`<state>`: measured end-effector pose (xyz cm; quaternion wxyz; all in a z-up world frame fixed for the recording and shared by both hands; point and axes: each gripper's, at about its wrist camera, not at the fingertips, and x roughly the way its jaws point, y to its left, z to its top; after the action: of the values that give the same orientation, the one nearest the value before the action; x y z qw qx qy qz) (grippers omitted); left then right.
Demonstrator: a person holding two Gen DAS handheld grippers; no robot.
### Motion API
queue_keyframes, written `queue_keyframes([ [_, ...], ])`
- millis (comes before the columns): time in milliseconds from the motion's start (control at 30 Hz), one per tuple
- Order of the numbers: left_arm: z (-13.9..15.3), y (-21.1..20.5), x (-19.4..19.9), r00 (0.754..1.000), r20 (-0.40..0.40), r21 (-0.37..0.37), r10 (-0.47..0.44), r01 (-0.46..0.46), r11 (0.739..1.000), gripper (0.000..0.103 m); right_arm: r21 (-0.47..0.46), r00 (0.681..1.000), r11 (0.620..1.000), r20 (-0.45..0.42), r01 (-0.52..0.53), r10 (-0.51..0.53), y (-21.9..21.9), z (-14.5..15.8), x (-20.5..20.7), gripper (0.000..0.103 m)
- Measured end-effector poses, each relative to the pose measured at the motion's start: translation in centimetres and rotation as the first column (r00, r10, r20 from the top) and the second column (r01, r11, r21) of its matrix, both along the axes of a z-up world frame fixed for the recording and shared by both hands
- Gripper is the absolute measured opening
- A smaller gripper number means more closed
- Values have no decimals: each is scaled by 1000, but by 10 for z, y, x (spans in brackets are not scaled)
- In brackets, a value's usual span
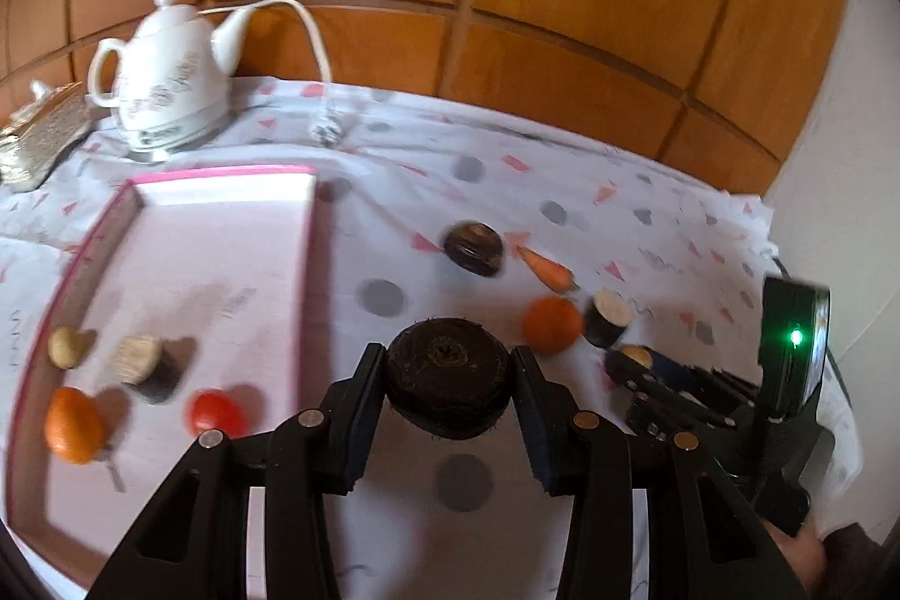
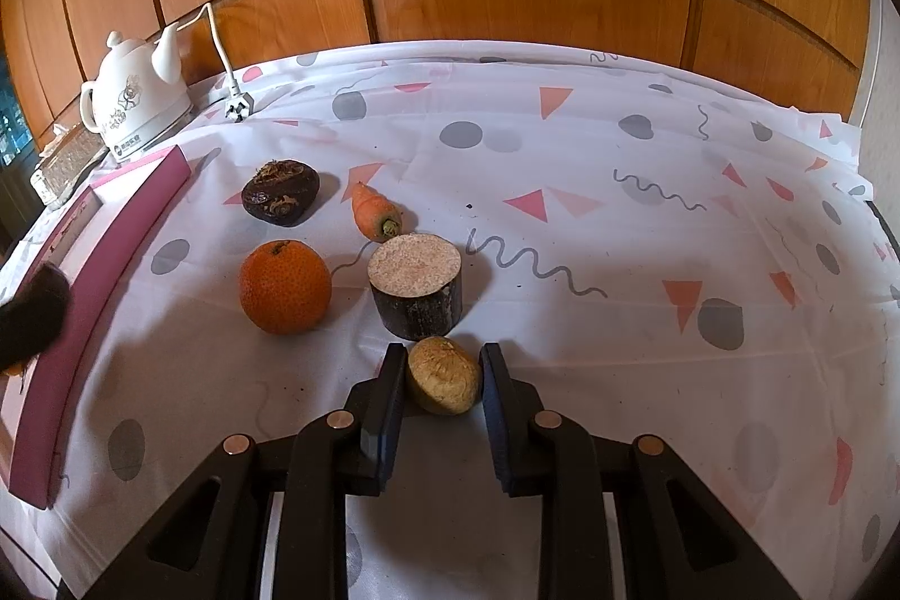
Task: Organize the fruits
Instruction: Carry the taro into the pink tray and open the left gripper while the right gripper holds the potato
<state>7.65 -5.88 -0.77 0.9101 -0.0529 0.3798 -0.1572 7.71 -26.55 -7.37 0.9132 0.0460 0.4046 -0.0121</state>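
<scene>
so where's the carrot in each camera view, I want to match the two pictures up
Left wrist view: the carrot lies right of centre on the tablecloth, just above the loose orange.
Right wrist view: the carrot lies left of centre, above the cut dark cylinder, right of the dark round root.
Shared landmark: the white teapot, far left in both.

Bare cloth [image 2: 647, 319] right of the cut stump [image 2: 416, 293]: open passage. Left of it, orange [image 2: 284, 287], carrot [image 2: 376, 213] and dark root [image 2: 280, 191] crowd close together, narrow gaps only. Tray wall [image 2: 107, 285] bars the far left. Inside tray [image 1: 185, 262], back half free; five items line the front. Kettle [image 1: 169, 85] blocks the back-left corner.
</scene>
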Motion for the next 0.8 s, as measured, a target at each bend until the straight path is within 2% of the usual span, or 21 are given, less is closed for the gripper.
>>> queue_keyframes([
  [200,10,56,21,991,22,27,131,-131,991,45,-19,1000,1000,-7,-3,3,3,2,0,26],
  [467,-6,119,63,951,-22,83,308,-305,949,46,-23,1000,1000,-14,-16,16,4,5,0,26],
  [600,-6,127,59,943,-16,84,333,-331,940,49,-24,999,999,-11,-37,37,10,6,-5,26],
  [667,-4,128,52,937,-8,79,349,-347,935,55,-28,999,998,-8,-53,53,15,6,-9,26],
  [800,-1,122,38,938,-3,61,346,-345,937,56,-9,997,997,2,-82,82,23,11,-18,26],
])
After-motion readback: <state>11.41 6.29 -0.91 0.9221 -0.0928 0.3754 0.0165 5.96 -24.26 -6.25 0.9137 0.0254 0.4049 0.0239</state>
